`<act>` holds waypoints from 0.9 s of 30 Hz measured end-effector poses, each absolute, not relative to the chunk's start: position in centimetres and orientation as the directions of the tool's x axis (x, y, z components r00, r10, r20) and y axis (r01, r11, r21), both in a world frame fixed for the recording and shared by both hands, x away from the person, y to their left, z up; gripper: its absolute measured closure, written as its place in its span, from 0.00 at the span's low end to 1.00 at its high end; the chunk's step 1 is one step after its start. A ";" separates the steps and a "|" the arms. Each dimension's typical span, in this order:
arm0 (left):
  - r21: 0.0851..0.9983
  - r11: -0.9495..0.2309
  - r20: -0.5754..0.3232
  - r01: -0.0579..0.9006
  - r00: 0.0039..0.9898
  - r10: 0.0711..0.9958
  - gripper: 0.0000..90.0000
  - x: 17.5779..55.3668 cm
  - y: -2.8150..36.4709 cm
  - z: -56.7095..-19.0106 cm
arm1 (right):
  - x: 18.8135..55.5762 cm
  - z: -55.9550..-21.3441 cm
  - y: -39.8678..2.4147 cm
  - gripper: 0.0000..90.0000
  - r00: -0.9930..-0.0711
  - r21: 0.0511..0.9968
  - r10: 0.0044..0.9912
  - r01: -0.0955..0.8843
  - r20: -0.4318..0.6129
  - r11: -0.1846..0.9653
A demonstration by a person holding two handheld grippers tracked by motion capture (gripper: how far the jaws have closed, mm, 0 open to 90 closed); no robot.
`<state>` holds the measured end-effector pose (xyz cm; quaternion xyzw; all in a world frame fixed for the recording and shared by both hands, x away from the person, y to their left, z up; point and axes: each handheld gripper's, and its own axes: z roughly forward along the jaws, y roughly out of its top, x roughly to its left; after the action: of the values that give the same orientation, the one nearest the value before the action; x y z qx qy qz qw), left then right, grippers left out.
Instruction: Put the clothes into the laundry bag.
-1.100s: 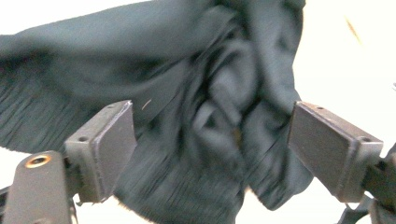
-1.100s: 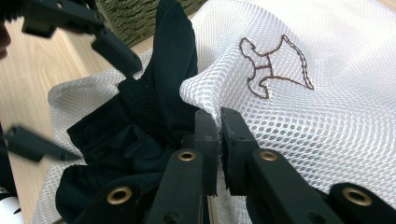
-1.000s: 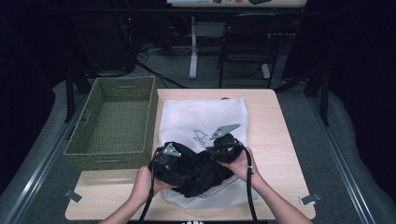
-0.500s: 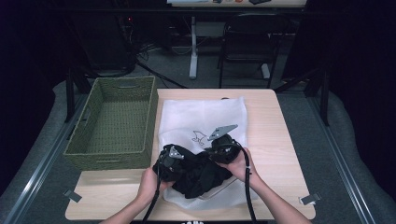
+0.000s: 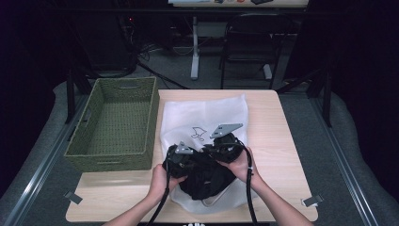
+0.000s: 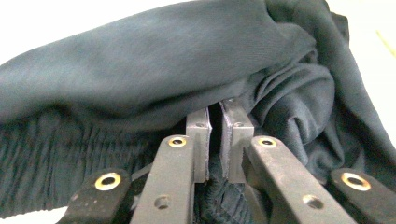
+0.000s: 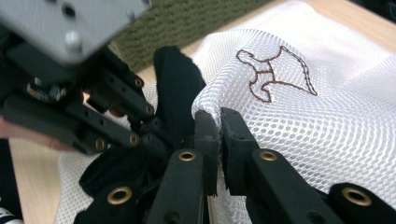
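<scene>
Mesh bag (image 5: pixel 202 117) long axis runs near edge to far edge of tabletop (image 5: pixel 282 141), mouth nearest. Left gripper (image 6: pixel 215 116) has just clamped onto dark garment (image 6: pixel 140 70); right gripper (image 7: pixel 217 123) pinches the bag's rim, its embroidery clear in that view.

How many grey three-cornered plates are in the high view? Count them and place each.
2. One grey plate tops the right tool over the white mesh bag; the other grey plate tops the left tool by the black garment.

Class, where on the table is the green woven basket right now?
In the high view the green woven basket sits at the table's left edge, directly left of the white mesh bag and beyond the left gripper.
</scene>
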<state>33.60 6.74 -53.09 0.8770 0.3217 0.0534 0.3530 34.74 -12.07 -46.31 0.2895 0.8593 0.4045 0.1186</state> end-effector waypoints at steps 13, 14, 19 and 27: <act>0.673 -0.552 -0.092 0.492 0.796 0.598 0.41 33.2 9.4 -49.5 | 35.2 -47.4 -12.8 0.96 -0.792 0.720 0.609 0.442 0.034 0.535; 0.673 -0.551 -0.082 0.493 0.791 0.606 0.39 33.3 9.5 -49.1 | 35.2 -47.5 -12.8 0.96 -0.793 0.720 0.608 0.440 0.032 0.536; 0.662 -0.557 -0.062 0.500 0.778 0.625 0.30 34.6 10.1 -47.5 | 35.3 -47.5 -12.8 0.96 -0.796 0.717 0.605 0.442 0.035 0.539; 0.555 -0.660 -0.046 0.506 0.811 0.583 0.29 37.4 9.3 -49.9 | 35.4 -47.5 -12.7 0.96 -0.798 0.713 0.602 0.444 0.039 0.542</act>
<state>37.41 9.31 -49.91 0.9084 0.2999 0.0682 0.2832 35.39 -12.72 -47.50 0.2999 0.8718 0.3726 0.1055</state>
